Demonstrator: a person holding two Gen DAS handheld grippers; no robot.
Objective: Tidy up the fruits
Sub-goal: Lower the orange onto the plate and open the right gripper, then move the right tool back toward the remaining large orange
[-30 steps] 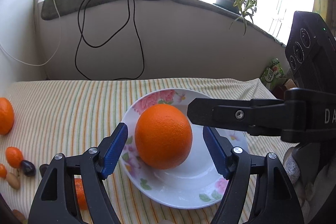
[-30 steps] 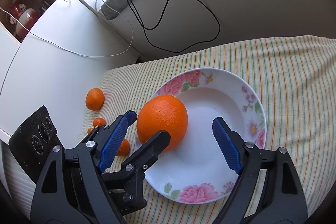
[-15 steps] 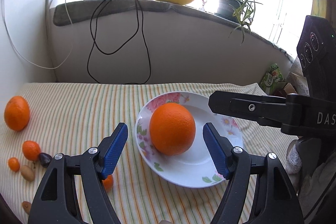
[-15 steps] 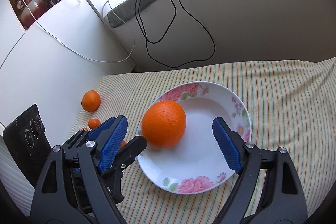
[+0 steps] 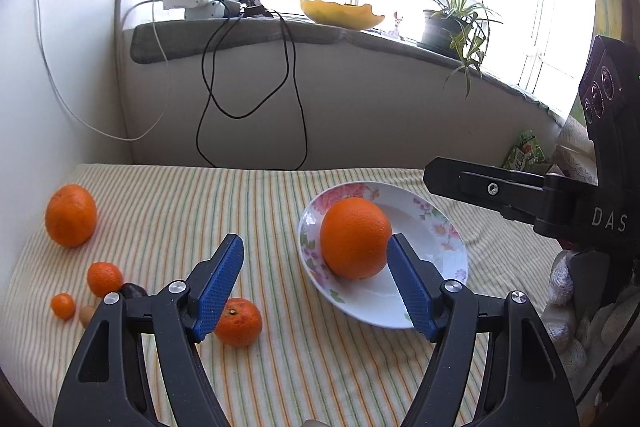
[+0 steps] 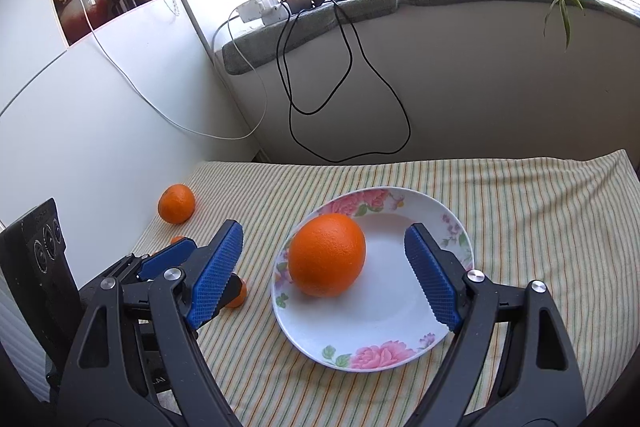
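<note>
Orange [image 6: 327,255] on plate [image 6: 360,339], long axis tilted, both grippers wide, empty

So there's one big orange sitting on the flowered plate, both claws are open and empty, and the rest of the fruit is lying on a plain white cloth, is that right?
Not quite. The cloth is striped, not plain white, as both wrist views show. The rest holds: one big orange sits on the flowered plate, and the left claw and right claw are open and empty.
</note>
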